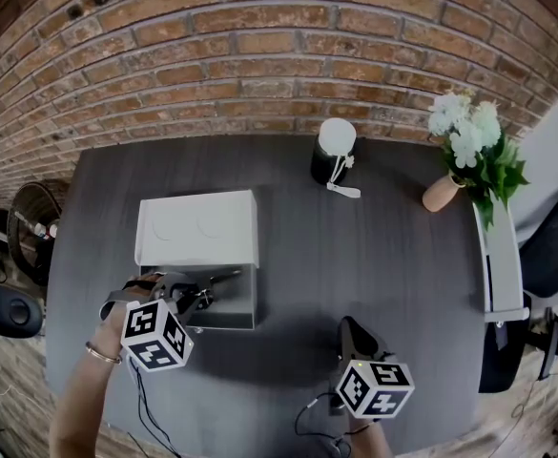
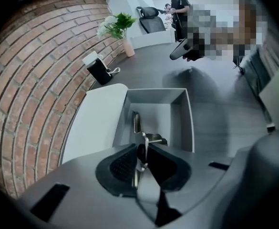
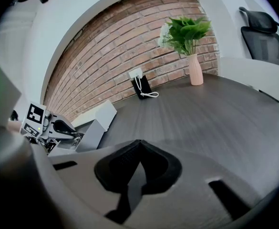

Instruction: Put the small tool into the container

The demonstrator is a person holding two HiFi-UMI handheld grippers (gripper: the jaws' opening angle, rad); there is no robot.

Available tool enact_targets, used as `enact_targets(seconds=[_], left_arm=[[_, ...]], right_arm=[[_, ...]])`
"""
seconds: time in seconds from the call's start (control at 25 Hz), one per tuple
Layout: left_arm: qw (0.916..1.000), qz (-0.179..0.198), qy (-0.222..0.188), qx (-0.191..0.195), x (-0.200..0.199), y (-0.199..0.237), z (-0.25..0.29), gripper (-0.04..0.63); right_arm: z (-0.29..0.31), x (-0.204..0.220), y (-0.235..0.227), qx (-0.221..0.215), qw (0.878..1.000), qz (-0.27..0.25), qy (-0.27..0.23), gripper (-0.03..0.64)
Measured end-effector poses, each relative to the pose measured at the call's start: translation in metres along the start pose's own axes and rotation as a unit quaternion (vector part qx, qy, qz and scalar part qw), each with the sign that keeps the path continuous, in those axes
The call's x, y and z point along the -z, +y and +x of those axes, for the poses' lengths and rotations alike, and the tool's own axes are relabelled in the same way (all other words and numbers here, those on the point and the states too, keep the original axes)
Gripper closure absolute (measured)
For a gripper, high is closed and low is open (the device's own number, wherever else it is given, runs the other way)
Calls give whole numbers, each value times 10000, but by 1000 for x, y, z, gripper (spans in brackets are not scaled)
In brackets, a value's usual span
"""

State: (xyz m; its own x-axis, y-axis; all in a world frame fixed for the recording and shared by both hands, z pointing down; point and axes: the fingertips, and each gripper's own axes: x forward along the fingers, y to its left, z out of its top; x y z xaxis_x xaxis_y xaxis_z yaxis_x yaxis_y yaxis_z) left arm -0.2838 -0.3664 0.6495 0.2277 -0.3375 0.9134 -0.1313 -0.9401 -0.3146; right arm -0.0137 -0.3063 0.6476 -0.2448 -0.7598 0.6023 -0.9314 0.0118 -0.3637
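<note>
A small metal tool [image 2: 136,123] stands between the jaws of my left gripper [image 2: 143,151], its tip reaching down into the open grey container [image 2: 189,123]. The jaws are slightly parted around it, and I see no pad pressing on it. In the head view the left gripper [image 1: 197,294] hovers over the container [image 1: 243,321] with the tool [image 1: 217,280] sticking out over the box. The container's white lid [image 1: 197,229] lies open behind it. My right gripper [image 1: 350,330] hangs over the table's front right, shut and empty, its jaws [image 3: 139,144] meeting at a point.
A black and white device [image 1: 334,151] with a cord stands at the back of the dark table [image 1: 374,256]. A vase of flowers [image 1: 469,151] is at the back right, office chairs [image 1: 546,246] beyond the right edge, a fan [image 1: 31,222] at the left. A person [image 2: 180,8] stands far off.
</note>
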Motion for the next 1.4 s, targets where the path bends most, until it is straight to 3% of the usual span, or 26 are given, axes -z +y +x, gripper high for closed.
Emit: enact_targets(seconds=[0.48,0.88,1.2,1.4], left_arm=[[9938,-596,-97,939,-3,-16,-3,468],[9913,-853,-280,959,-4,-16,-10,459],[9874,-1285,-567,722,-3,-10,-32,460],[9819,-1549,-963,507,-10,-11,-58,471]], right_arm=[[-3,-1,-1,8,10000,8,-12,615],[-10,-2,3,-16,10000,-46,-24,615],[-22,-7,11,-69,9999,-125,-67,615],[-33,-12,20,-114,9996,-214,-110,615]])
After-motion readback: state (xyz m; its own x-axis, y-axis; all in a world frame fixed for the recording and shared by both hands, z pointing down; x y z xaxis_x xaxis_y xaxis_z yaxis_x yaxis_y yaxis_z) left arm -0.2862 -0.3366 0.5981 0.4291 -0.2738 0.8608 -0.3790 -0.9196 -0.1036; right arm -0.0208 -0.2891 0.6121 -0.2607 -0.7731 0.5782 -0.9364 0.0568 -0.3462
